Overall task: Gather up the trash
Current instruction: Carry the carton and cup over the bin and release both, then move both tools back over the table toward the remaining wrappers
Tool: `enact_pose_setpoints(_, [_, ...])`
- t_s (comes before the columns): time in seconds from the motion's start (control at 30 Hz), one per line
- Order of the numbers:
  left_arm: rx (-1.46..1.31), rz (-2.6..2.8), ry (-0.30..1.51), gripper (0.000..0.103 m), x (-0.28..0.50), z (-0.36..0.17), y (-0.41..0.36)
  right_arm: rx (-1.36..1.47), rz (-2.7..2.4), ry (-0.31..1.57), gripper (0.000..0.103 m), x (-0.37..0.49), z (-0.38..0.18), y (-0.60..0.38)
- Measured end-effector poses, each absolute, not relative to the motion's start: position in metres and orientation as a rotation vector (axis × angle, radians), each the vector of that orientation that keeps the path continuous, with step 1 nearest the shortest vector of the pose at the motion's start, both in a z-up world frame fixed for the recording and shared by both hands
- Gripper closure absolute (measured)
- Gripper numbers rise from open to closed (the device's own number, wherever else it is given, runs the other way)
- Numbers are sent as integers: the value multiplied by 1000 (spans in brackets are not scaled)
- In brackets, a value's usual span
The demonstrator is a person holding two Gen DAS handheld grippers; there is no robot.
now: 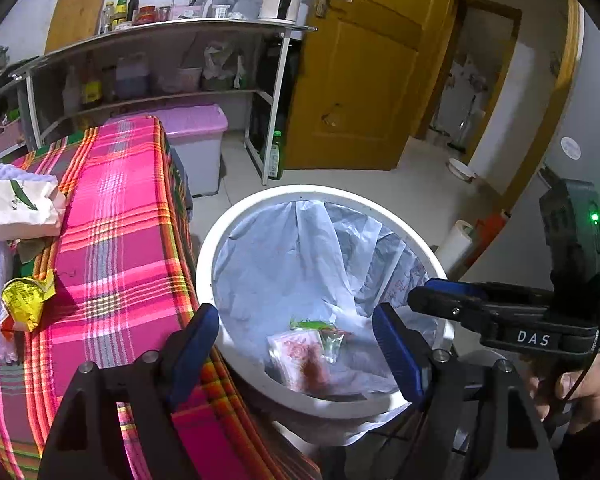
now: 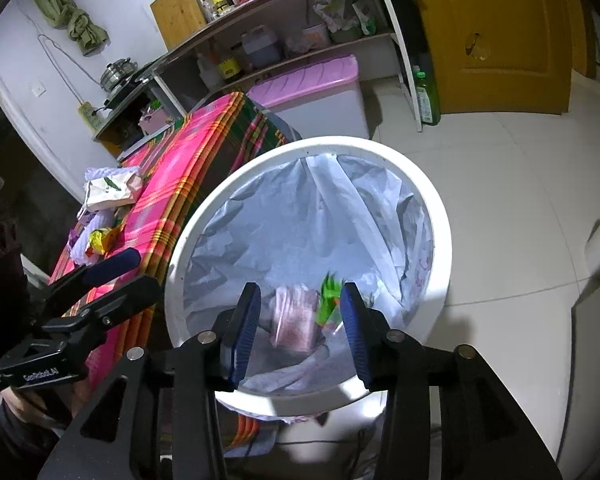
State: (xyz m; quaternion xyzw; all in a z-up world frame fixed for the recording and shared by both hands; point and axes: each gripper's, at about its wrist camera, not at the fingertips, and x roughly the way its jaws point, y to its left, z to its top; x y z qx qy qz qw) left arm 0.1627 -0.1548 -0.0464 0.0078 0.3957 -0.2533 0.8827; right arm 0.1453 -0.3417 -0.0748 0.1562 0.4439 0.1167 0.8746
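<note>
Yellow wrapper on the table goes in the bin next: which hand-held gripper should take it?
Probably left. The left hand-held gripper is open and empty beside the table edge, nearer the yellow wrapper. The right hand-held gripper sits over the bin.

Bin (image 1: 220, 248) right of table (image 1: 120, 208); wrappers (image 1: 308, 344) in bin; packets (image 1: 24, 304) on table.

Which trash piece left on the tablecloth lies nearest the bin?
The crumpled yellow wrapper. The white paper packet with the green print lies farther back along the cloth.
</note>
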Motion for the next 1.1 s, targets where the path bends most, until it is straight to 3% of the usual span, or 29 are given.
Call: enact_pose_setpoints(1.1, [-64,-224,625,24,96,25,-34,112,452,785,60,123,-7,-224])
